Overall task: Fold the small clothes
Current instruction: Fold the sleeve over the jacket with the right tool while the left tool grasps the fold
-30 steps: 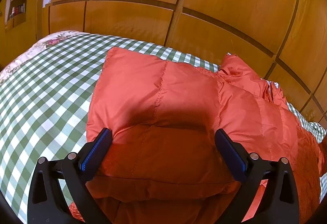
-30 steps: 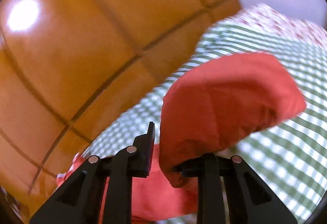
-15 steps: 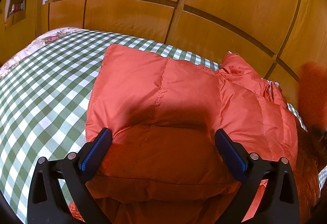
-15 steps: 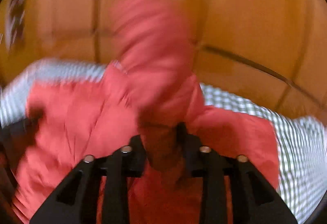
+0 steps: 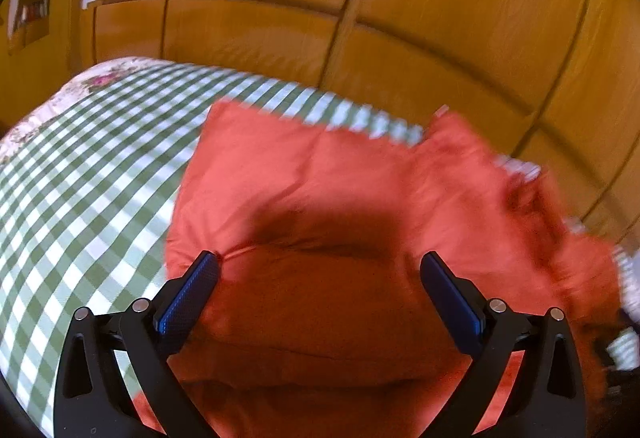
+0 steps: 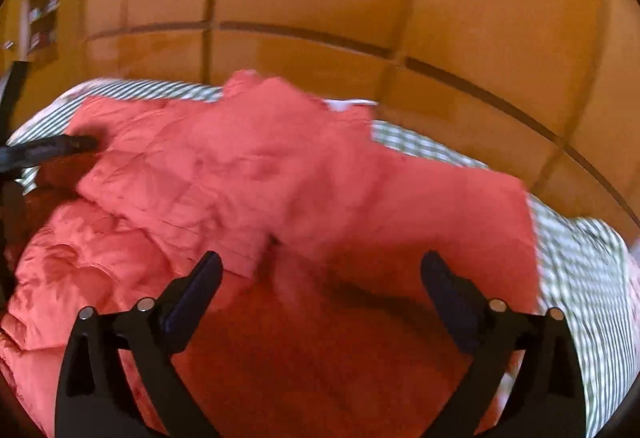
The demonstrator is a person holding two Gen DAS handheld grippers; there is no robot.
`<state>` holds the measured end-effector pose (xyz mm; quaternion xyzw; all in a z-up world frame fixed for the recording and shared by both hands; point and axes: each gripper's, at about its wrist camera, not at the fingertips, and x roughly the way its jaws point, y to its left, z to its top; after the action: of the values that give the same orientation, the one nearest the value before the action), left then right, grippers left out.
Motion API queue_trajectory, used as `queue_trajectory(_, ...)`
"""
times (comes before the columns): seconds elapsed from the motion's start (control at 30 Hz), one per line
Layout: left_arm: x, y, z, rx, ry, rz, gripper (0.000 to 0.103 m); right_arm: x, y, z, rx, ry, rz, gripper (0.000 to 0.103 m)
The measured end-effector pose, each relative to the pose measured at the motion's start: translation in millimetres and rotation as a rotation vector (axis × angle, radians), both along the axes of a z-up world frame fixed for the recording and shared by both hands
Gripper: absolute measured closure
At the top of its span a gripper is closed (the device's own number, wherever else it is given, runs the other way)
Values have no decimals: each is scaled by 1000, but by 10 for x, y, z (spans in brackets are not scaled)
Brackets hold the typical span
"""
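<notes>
One red quilted jacket (image 5: 320, 198) lies spread over a bed covered with a green and white checked cloth (image 5: 80, 178). In the right wrist view the jacket (image 6: 280, 178) is bunched into folds, a padded part laid across its middle, and its near edge runs under the camera. The picture there is blurred, so the seams are hard to follow.

The right gripper (image 6: 322, 270) hangs just above the red fabric with its jaws spread wide; they have just been opening, and nothing sits between them now, the cloth lying loose below. The left gripper (image 5: 320, 270) is likewise spread wide over the near part of the jacket, its blue pads (image 5: 188, 294) apart from each other and pinching nothing. Its dark fingers also show at the far left of the right wrist view.

Beyond the bed stands a wall of wooden panels (image 5: 400, 18), and a shelf (image 5: 32, 2) sits at far left
</notes>
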<state>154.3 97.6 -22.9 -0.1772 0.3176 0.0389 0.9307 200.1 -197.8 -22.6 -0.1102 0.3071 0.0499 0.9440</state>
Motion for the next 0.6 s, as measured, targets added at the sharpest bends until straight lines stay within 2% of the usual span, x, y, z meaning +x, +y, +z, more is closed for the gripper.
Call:
queue_trajectory(0.07, -80, -85, 266, -58, -79, -31, 3, -32, -160, -15, -53, -18, -133, 2)
queue_trajectory(0.17, 28, -364, 548, -95, -106, -129, 3, 8, -428, -117, -62, 15, -315, 2)
queue_trajectory(0.3, 405, -852, 579, -141, -28, -289, 3, 112, -745, -172, 30, 75, -445, 2)
queue_trajectory(0.47, 892, -1297, 352, -173, 107, -351, 4, 137, -1007, -233, 179, 88, -498, 2)
queue_trajectory(0.53, 1040, -1424, 209, -214, 144, -369, 23, 89, -1094, -228, 230, 85, -505, 2)
queue_trajectory(0.57, 1106, -1470, 136, -220, 177, -372, 51, 71, -1144, -233, 256, 85, -507, 2)
queue_trajectory(0.6, 1136, -1488, 79, -240, 201, -379, 74, 47, -1194, -242, 283, 86, -508, 2)
